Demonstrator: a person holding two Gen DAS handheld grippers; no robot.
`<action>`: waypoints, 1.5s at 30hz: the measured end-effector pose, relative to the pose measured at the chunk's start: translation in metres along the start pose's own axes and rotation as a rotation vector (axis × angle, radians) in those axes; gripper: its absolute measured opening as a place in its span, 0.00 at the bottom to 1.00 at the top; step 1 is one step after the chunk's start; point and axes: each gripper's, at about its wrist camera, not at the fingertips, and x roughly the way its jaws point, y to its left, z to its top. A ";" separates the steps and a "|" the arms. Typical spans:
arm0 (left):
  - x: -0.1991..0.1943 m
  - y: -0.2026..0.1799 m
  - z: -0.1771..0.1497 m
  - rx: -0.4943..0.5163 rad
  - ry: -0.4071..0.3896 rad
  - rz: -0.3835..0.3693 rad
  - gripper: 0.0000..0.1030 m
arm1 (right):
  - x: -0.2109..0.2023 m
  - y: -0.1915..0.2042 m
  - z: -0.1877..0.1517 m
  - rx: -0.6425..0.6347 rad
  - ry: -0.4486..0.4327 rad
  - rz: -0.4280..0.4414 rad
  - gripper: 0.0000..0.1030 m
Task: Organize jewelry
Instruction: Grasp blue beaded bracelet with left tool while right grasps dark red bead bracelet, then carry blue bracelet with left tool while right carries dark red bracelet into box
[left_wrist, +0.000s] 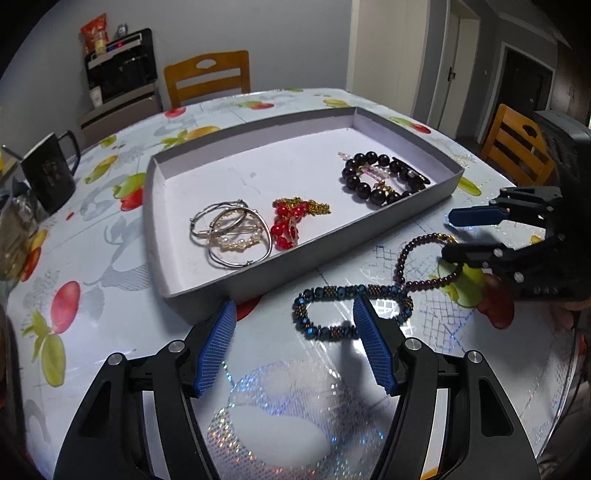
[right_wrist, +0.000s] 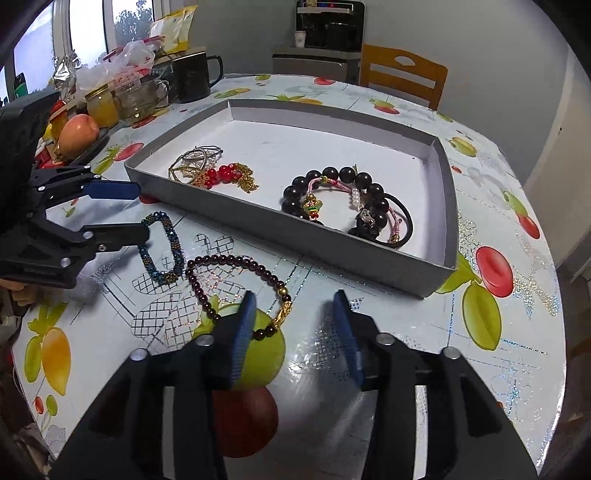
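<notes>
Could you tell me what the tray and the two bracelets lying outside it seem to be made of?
Tray: apparently cardboard, matte grey outside, white inside, thin folded walls. Blue bracelet: faceted, glossy blue beads, likely glass or crystal, with bronze-coloured spacers. Dark red bracelet: small polished round beads, possibly stone or glass, with a gold-coloured charm.

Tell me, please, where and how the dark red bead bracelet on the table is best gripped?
Probably from above, pinching the beaded run beside the gold charm: the dark red bracelet lies flat as an open loop, and that stretch sits nearest the open right hand-held gripper.

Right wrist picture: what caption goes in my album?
Open right gripper over a dark red bracelet beside the jewelry tray.
</notes>
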 end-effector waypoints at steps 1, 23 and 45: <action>0.003 0.000 0.000 -0.004 0.012 0.000 0.61 | 0.001 -0.001 0.000 0.003 0.001 0.003 0.44; -0.021 -0.004 -0.010 0.029 -0.022 -0.021 0.07 | -0.004 0.011 0.001 -0.013 -0.023 0.054 0.07; -0.083 -0.009 0.024 0.056 -0.176 -0.014 0.07 | -0.054 0.031 0.035 -0.063 -0.161 0.057 0.06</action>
